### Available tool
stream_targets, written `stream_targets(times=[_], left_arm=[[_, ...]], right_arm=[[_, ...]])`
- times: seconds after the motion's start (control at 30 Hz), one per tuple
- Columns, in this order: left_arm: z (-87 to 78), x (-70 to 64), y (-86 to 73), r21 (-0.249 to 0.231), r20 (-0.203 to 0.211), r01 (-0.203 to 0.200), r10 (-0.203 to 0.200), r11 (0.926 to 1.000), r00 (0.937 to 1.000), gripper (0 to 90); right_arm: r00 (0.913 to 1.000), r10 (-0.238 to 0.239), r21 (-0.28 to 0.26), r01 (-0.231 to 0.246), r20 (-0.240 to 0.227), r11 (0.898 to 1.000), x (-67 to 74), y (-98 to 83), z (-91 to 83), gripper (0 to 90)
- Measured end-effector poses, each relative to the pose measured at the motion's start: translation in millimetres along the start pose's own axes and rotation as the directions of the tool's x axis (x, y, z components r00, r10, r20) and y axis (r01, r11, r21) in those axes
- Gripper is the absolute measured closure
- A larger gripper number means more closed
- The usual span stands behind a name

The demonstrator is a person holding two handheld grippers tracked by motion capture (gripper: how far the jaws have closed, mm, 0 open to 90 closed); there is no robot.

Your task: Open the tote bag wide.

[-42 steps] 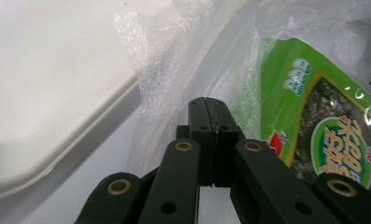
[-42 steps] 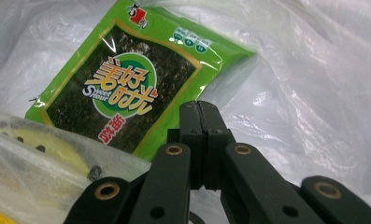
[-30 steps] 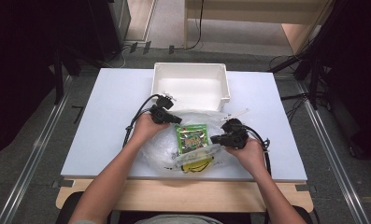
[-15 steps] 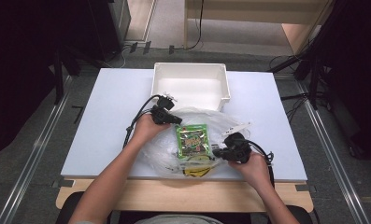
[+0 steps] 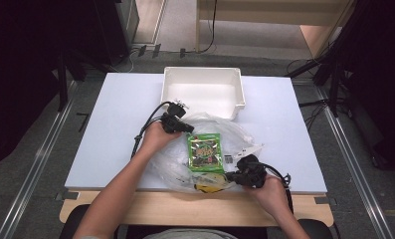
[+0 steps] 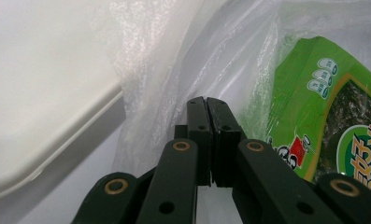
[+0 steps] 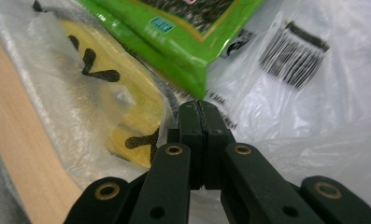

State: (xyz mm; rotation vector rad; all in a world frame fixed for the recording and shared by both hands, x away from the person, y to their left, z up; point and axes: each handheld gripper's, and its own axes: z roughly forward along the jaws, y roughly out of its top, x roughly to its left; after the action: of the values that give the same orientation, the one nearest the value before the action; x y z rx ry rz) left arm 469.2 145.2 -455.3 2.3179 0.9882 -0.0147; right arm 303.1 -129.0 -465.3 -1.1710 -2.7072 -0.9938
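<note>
I am holding my left claw pressed together on the far left edge of the clear plastic bag, pinching its film. My right claw is likewise pressed together, pinching the bag's film at its near right part, close to the near edge of the surface. The bag is lying in the middle of the near half of that pale surface, reaching over the near edge onto the wooden ledge. Inside it a green snack packet is lying flat, and a yellow packet is sitting just beside its near end. A white bin is standing at the middle of the far edge, with the bag touching its near wall. Around the surface, grey floor is showing, with metal rails running along both sides, cables lying beyond the far edge, and dark stands near the far corners.
</note>
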Motion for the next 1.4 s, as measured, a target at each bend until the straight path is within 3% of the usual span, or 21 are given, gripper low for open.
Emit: stream_targets(times=[0.2,0.43,0.7,0.9,1.13,1.4], left_arm=[[0.2,-0.2,0.1,0.002,0.001,0.0,0.0,1.0,1.0,89.5],[0.6,-0.5,0.1,0.0,0.003,0.0,0.0,1.0,1.0,89.4],[0.0,0.1,0.3,0.004,0.012,0.013,-0.013,0.9999,0.9999,88.6],[0.4,-0.7,0.9,0.006,0.012,0.013,-0.013,0.9999,0.9998,89.0],[0.7,-1.5,1.5,0.012,0.014,0.015,-0.015,0.9998,0.9998,89.0],[0.8,-1.3,1.6,0.014,0.017,0.014,-0.014,0.9998,0.9998,89.1]], right_arm=[[0.9991,-0.022,0.006,0.022,-0.036,1.0,8.7,-2.9,1.7,90.0],[0.9958,-0.069,0.003,0.069,-0.06,0.998,20.4,7.2,12.7,90.0],[0.9936,-0.096,-0.001,0.096,-0.061,0.995,24.7,13.6,17.4,90.0],[0.9951,-0.088,-0.045,0.086,-0.045,0.995,22.6,18.7,3.1,90.0],[0.996,-0.087,-0.082,0.085,-0.02,0.993,19.8,37.2,-14.9,90.0],[0.9937,-0.104,-0.089,0.1,-0.041,0.991,25.4,61.0,-17.3,90.0]])
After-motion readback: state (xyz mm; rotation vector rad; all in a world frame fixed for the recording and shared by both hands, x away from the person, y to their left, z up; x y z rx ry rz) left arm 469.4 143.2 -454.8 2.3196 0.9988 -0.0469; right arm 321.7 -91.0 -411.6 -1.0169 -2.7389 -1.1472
